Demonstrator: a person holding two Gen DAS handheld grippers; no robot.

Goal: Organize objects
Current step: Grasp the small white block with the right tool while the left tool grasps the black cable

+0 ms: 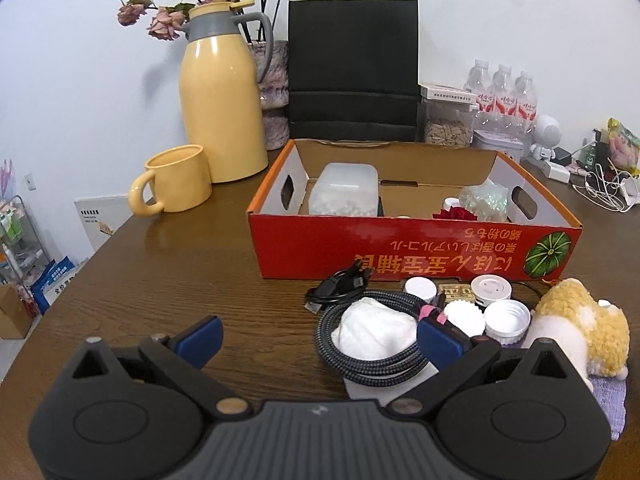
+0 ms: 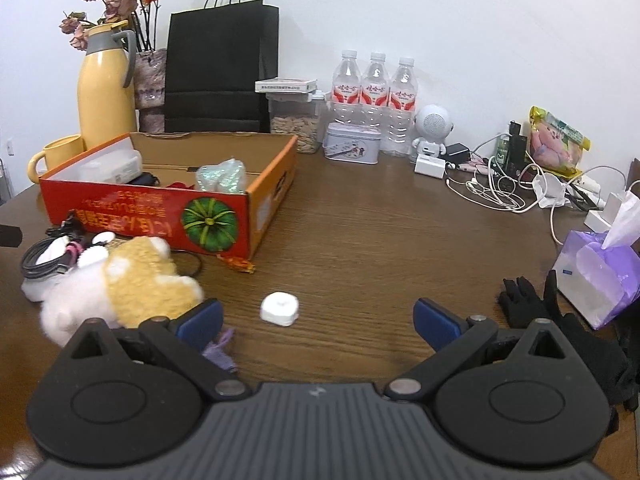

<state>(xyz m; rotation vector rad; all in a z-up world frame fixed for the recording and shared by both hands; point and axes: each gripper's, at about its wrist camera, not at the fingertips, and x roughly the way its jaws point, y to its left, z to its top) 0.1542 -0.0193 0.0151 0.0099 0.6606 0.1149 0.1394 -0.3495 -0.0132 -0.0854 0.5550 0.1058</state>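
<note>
**Loose items wait outside the box**

On the table [image 2: 360, 216], the red box [image 1: 400, 248] sits open-topped and already holds a plastic tub [image 1: 346, 194] and some small things, so it reads as the collecting place. Just in front of it lie a coiled cable [image 1: 360, 364], white caps [image 1: 506, 318] and a plush toy [image 2: 132, 280]; a small white case [image 2: 280, 308] lies apart.

Both grippers hang low with jaws spread and empty: the left gripper [image 1: 320, 338] beside the cable, the right gripper [image 2: 318, 320] facing the case, probably ready to pick.

The box wall hides most of its contents. The plush covers a purple cloth, and what the white wad inside the coil is cannot be told.
</note>
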